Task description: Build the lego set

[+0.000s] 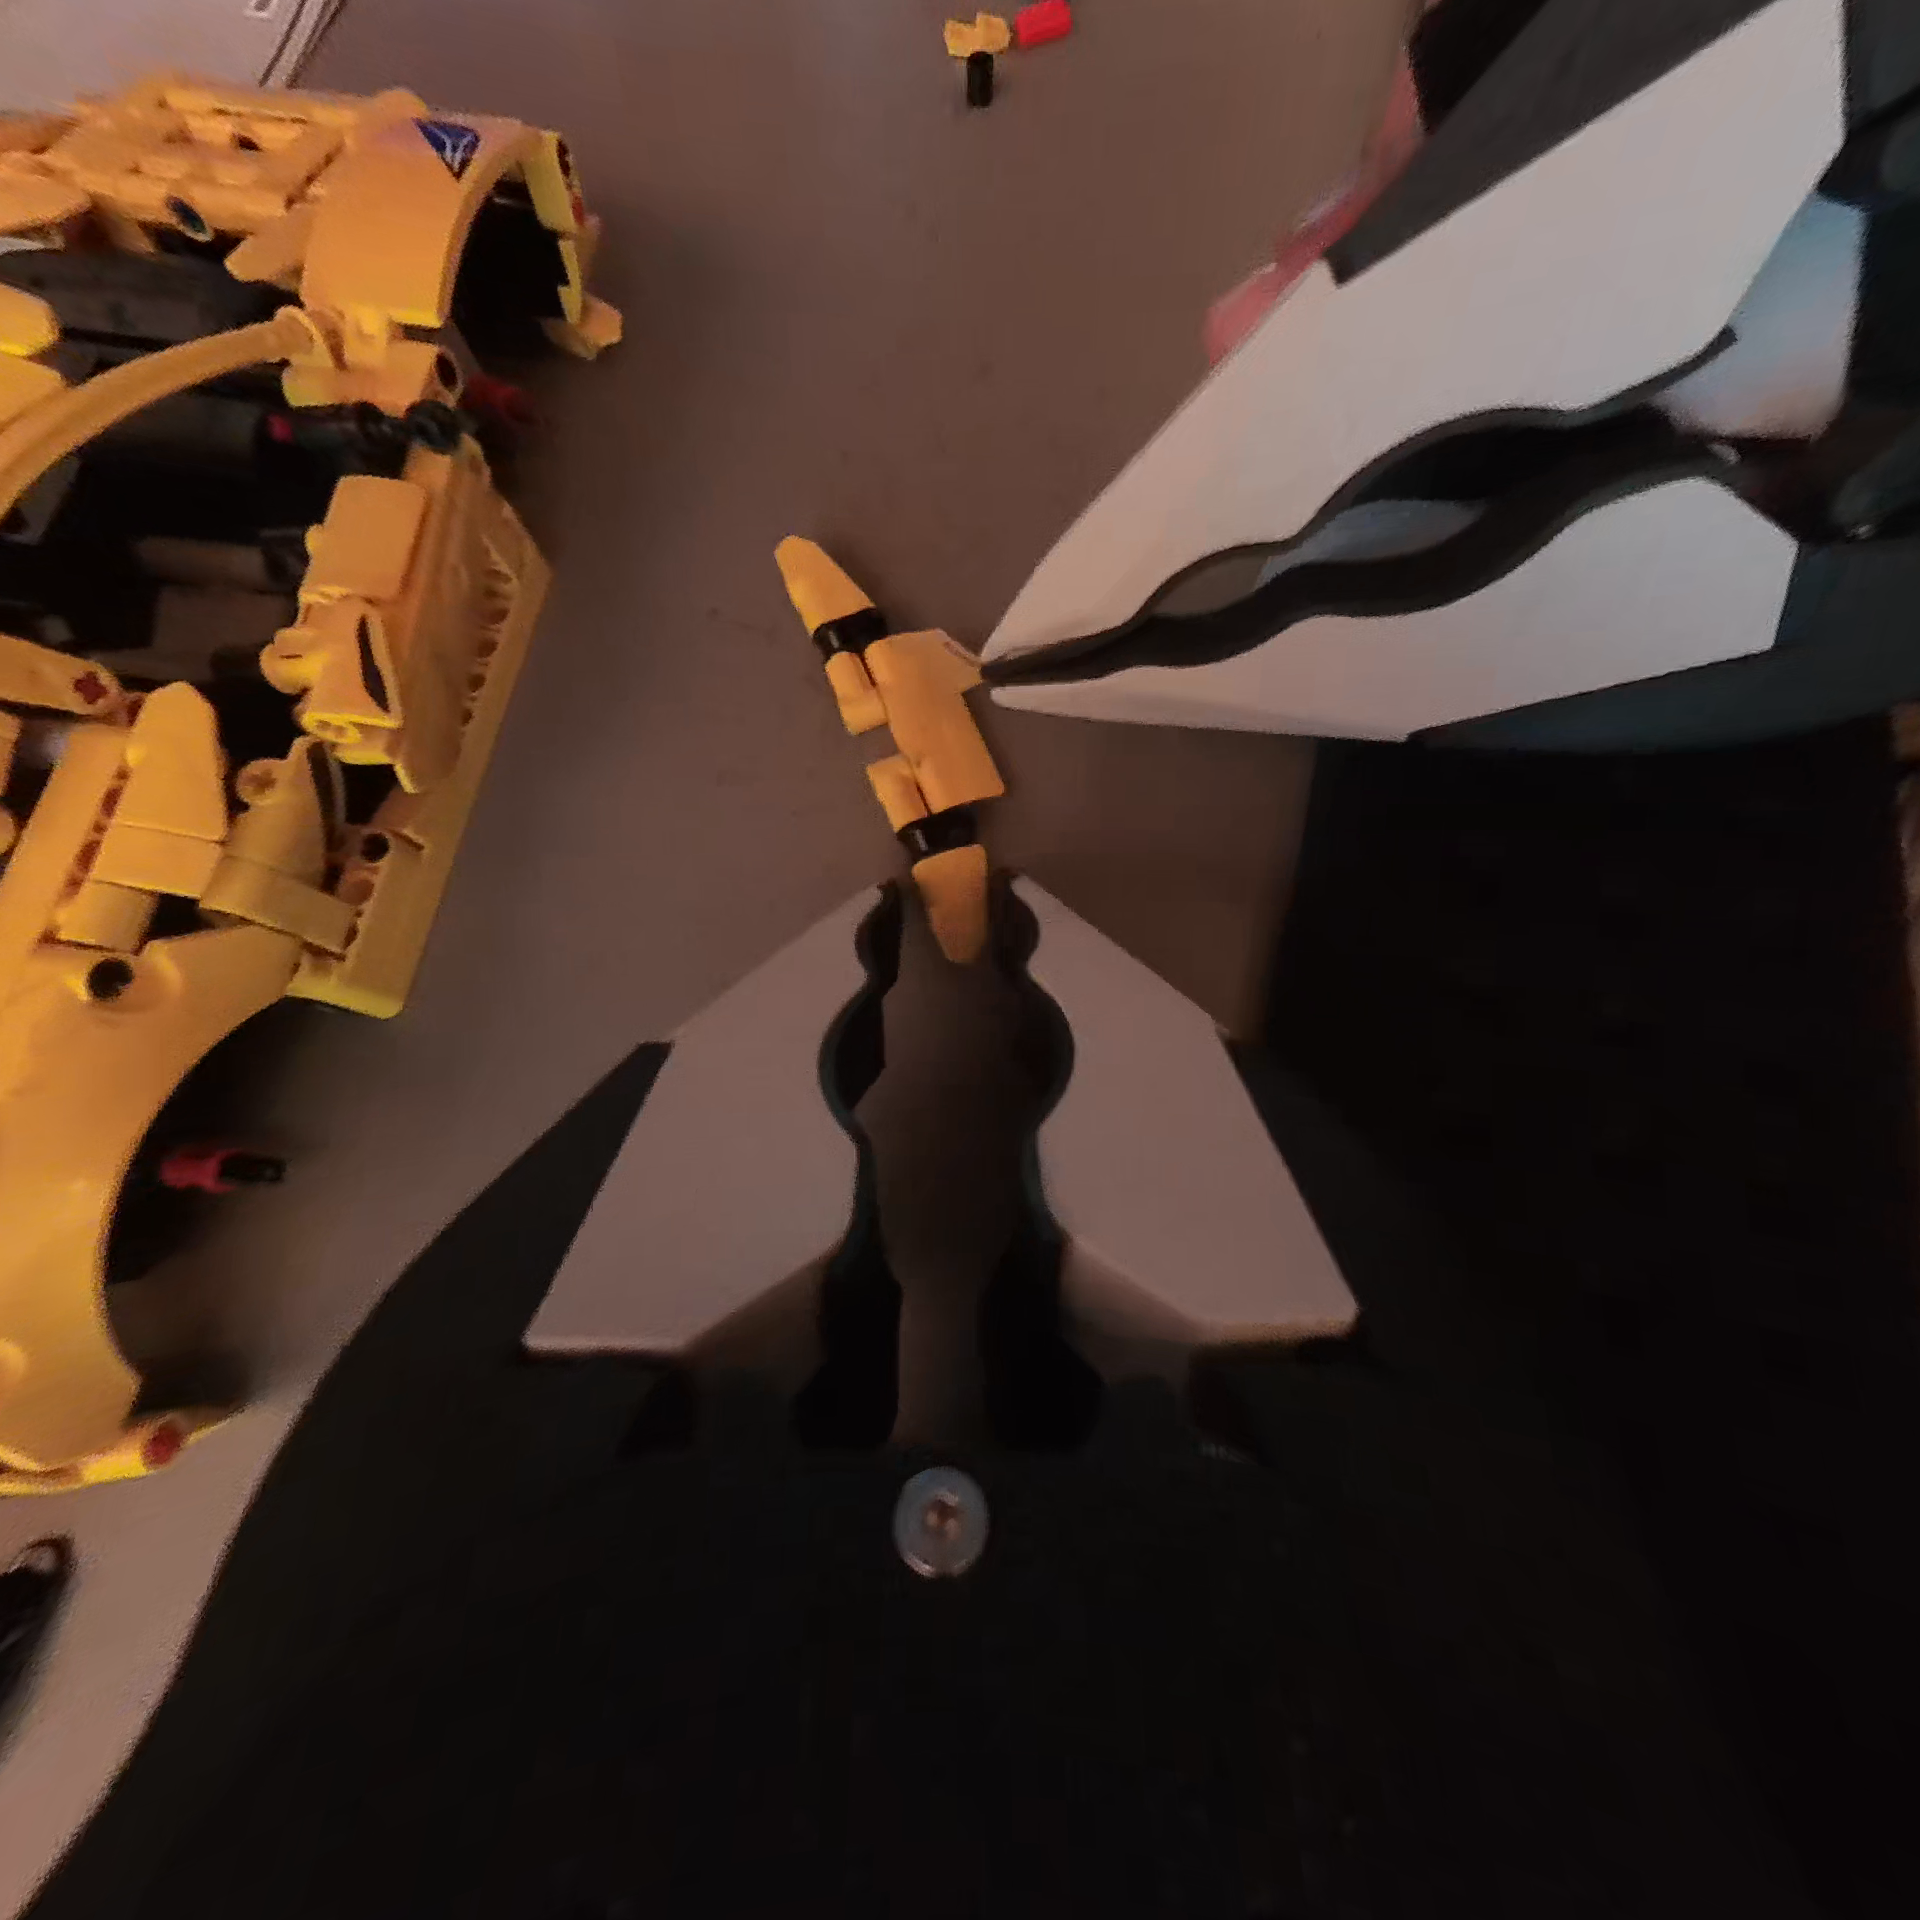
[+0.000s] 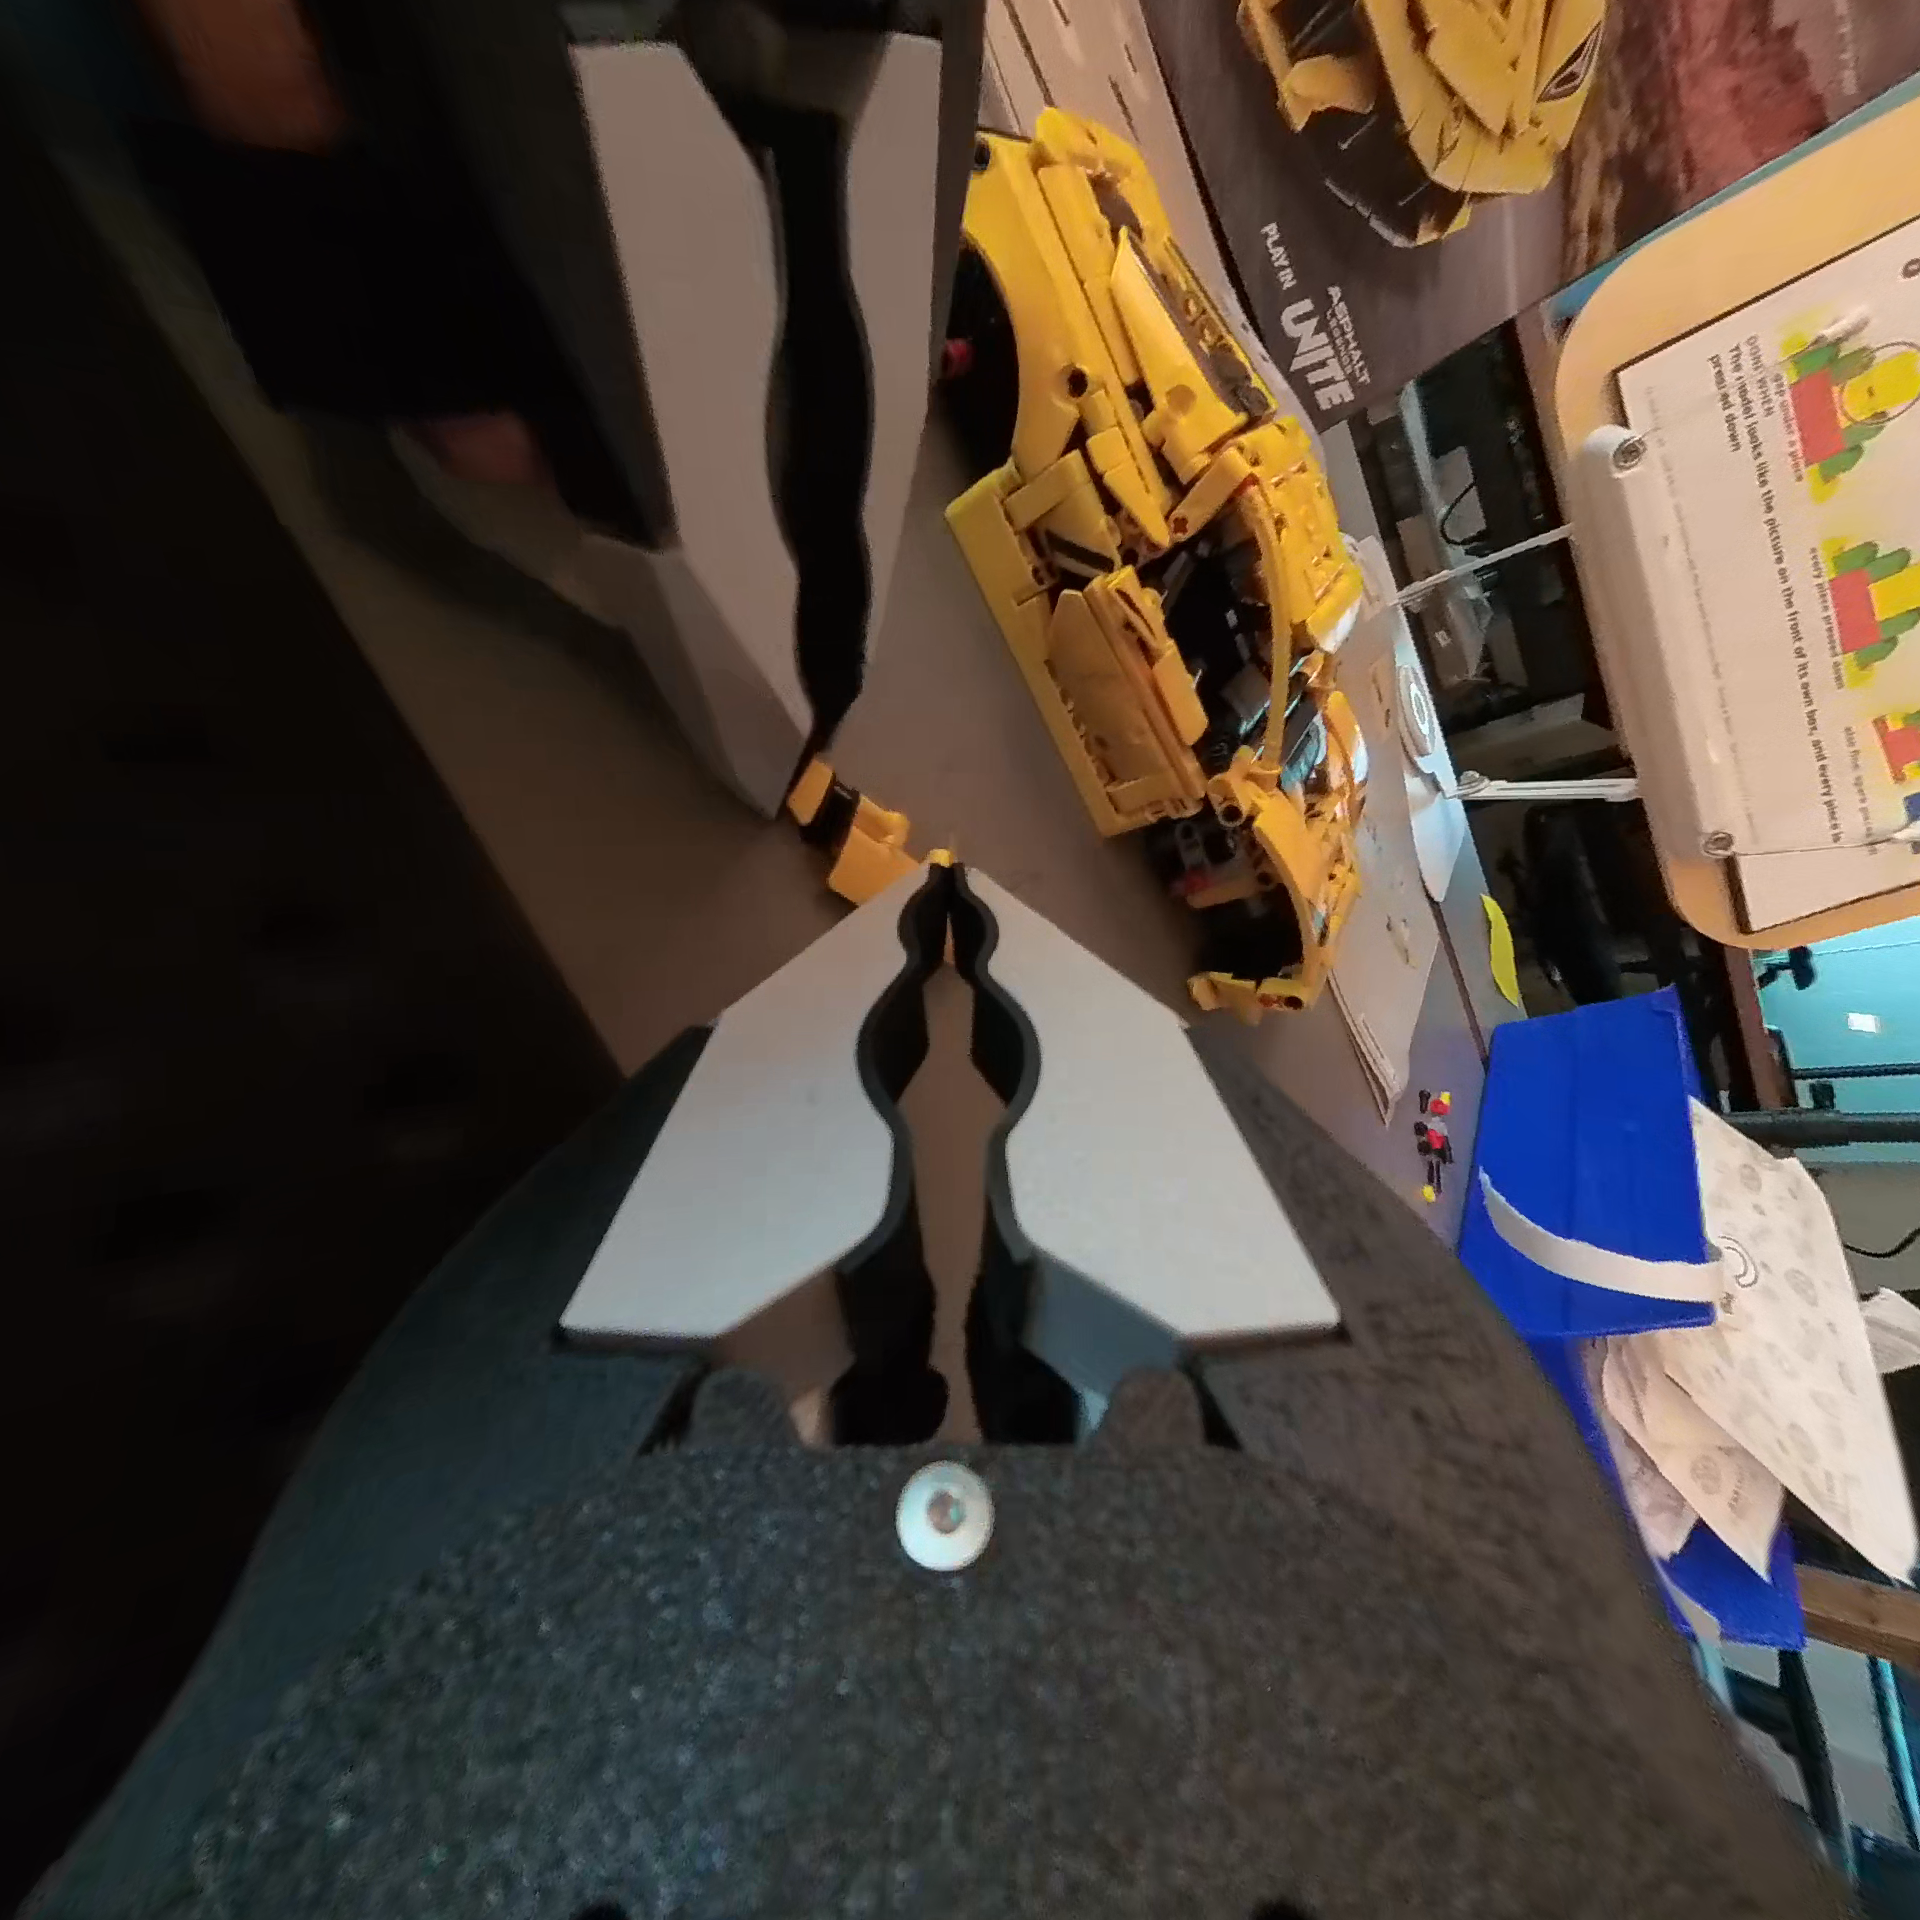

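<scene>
1. A slim yellow lego sub-assembly (image 1: 902, 727) with two black bands sits just above the grey worktop (image 1: 831, 364), beside its near edge.
2. The left tool (image 1: 951, 904) is clamped on its near tapered end.
3. The right tool (image 2: 943, 868) pinches a small side tab.
4. The yellow lego car (image 1: 239, 623) stands apart, to the left.

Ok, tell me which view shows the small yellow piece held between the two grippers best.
The left wrist view. The small yellow piece lies there in full length, black bands visible, one tip in the left gripper and a side tab pinched by the right gripper. The right wrist view shows only part of it, hidden behind the fingers.
</scene>
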`<state>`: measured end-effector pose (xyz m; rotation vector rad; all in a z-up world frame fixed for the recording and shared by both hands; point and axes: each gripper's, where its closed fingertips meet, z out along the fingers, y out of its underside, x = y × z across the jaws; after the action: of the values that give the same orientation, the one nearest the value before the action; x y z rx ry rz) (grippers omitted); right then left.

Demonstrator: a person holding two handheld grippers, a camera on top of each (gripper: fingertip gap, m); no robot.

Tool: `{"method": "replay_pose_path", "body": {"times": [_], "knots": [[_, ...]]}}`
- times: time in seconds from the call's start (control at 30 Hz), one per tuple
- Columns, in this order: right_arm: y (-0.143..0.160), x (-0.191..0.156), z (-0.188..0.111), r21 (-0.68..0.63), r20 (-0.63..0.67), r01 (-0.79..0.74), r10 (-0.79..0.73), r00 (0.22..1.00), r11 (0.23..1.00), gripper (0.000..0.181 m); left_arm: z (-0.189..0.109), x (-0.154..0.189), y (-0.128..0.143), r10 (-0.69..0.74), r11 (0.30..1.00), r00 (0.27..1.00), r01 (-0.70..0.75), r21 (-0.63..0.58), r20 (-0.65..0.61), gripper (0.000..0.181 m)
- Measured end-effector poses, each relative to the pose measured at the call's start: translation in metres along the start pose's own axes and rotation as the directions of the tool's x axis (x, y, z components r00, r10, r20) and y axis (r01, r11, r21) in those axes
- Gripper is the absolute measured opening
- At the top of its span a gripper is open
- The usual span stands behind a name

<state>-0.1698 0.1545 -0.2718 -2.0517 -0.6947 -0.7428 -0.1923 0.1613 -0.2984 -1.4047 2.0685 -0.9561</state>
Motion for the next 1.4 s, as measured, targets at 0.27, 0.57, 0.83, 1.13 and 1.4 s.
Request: {"method": "replay_pose_path", "body": {"times": [0.27, 0.57, 0.83, 1.13, 1.4], "knots": [[-0.0024, -0.0018, -0.0018, 0.018, -0.026, 0.057, -0.057, 0.998, 0.998, 0.0, -0.0003, -0.0008, 0.0007, -0.031, 1.0, 0.999, 0.031, -0.001, -0.019, 0.012], [-0.0012, -0.0035, 0.0001, 0.01, -0.023, 0.063, -0.063, 0.998, 0.998, 0.0, -0.0003, -0.0008, 0.0011, -0.03, 1.0, 0.999, 0.03, -0.001, -0.018, 0.012], [0.001, -0.0068, 0.0029, -0.008, 0.011, 0.043, -0.043, 0.999, 0.999, 0.0, -0.0003, -0.0008, 0.0013, -0.035, 0.999, 0.999, 0.035, 0.0, -0.022, 0.012], [-0.0008, -0.0069, 0.0046, -0.013, 0.021, 0.024, -0.024, 1.0, 1.0, 0.0, 0.0, -0.0009, 0.0017, -0.022, 1.0, 1.0, 0.022, -0.001, -0.011, 0.012], [-0.0059, -0.0074, 0.0017, 0.015, 0.02, 0.022, -0.023, 1.0, 1.0, 0.0, -0.0001, -0.0013, 0.0016, -0.028, 1.0, 1.0, 0.028, 0.0, -0.012, 0.012]]}}
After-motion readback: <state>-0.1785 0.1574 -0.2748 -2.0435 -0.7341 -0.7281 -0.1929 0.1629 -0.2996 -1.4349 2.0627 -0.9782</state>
